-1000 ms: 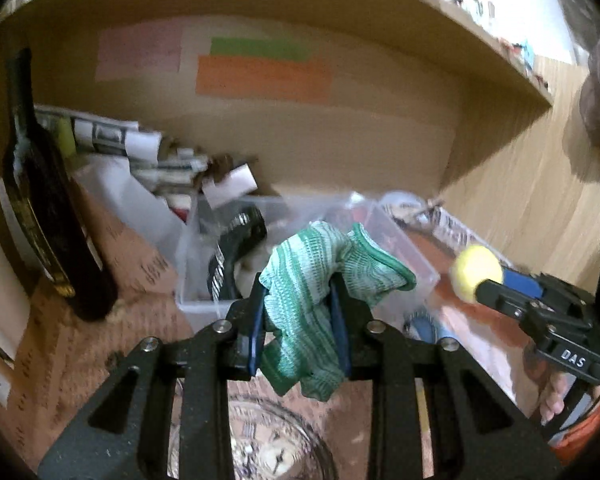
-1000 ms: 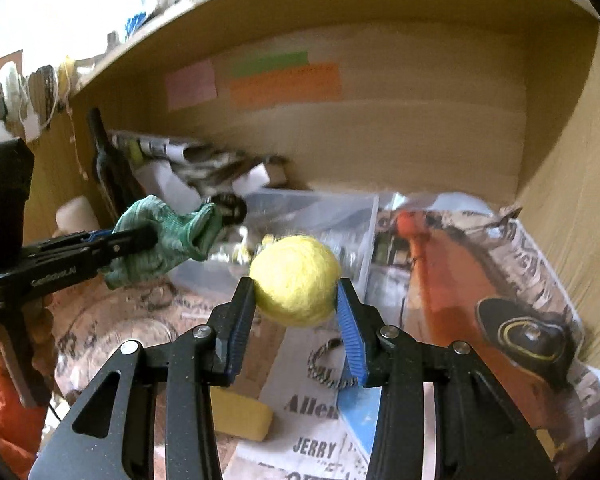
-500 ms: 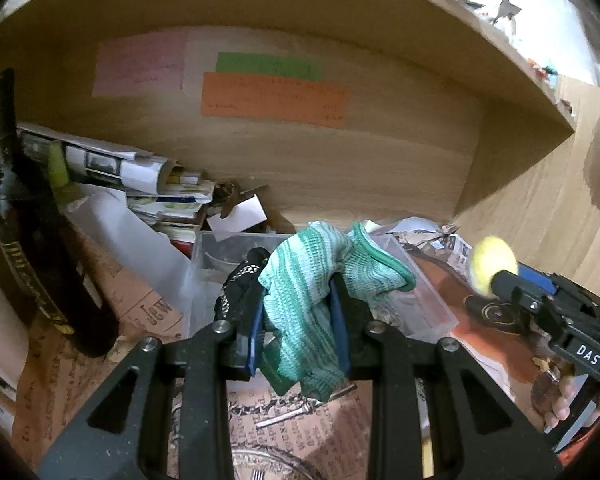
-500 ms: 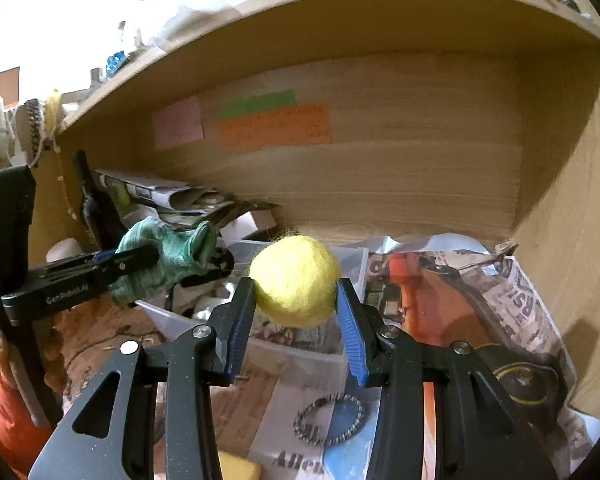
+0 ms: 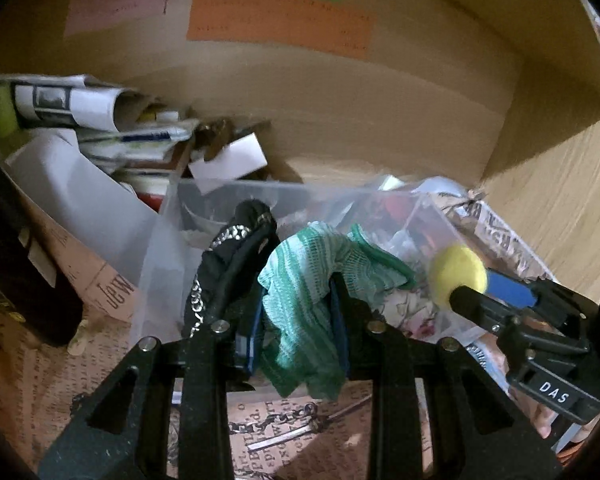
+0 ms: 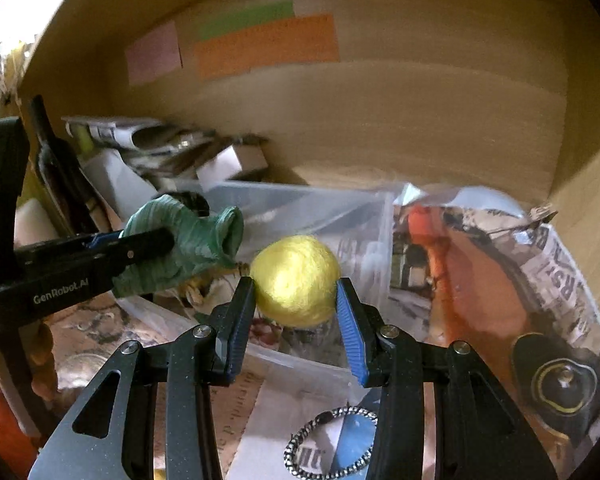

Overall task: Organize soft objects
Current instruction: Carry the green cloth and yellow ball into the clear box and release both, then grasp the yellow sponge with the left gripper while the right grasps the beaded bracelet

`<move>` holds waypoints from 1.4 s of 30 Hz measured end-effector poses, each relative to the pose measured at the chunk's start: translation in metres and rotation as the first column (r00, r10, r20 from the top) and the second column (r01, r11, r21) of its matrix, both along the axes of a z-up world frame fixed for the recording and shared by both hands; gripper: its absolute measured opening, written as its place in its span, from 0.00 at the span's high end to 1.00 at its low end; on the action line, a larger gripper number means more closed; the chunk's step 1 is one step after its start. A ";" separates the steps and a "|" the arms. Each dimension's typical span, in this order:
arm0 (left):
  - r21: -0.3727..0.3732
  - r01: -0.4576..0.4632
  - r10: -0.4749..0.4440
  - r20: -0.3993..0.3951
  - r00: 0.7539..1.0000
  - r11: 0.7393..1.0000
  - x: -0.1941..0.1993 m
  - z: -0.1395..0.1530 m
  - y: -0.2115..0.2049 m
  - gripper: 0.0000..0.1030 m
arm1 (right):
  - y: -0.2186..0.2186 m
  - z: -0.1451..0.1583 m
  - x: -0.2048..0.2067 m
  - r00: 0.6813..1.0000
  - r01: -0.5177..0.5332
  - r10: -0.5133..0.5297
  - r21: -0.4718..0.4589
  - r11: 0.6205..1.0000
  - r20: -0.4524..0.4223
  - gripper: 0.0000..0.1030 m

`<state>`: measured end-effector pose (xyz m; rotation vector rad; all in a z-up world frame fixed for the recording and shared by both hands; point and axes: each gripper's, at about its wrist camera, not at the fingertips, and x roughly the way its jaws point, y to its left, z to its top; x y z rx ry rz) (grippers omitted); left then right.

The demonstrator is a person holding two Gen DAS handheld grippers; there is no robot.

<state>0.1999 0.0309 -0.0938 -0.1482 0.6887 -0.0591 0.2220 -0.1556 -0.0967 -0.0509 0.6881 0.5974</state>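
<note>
My left gripper [image 5: 298,320] is shut on a green-and-white knit cloth [image 5: 312,280], held over the front of a clear plastic bin [image 5: 168,240]. The cloth also shows in the right wrist view [image 6: 184,240]. My right gripper [image 6: 296,308] is shut on a yellow felt ball [image 6: 296,280], held above the same bin [image 6: 332,212]. The ball shows in the left wrist view [image 5: 456,274], right of the cloth. A black fabric item [image 5: 228,264] hangs over the bin's left side.
A dark bottle [image 6: 56,168] stands at the left. Rolled papers and boxes [image 5: 100,128] pile behind the bin. Newspaper [image 6: 540,272] covers the shelf floor, with a bead bracelet [image 6: 332,444] in front. Wooden shelf walls close in behind and at the right.
Both grippers have moved forward toward the bin; the cloth and the ball now hang over it. Grips are unchanged.
</note>
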 end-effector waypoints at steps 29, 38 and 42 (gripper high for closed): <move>0.020 0.019 -0.021 0.126 0.992 1.000 -0.074 0.039 -0.007 0.03 | -0.029 0.023 -0.044 0.996 0.033 -0.031 -0.023 0.999 0.084 0.05; 0.040 0.057 -0.059 0.032 0.998 0.998 -0.083 0.010 -0.021 0.02 | -0.030 -0.030 -0.039 0.997 0.002 -0.012 -0.145 0.989 -0.071 0.06; 0.043 0.069 -0.068 -0.021 0.997 0.997 -0.083 -0.006 -0.030 0.02 | -0.032 -0.047 -0.032 0.989 -0.015 -0.010 -0.164 0.986 -0.145 0.15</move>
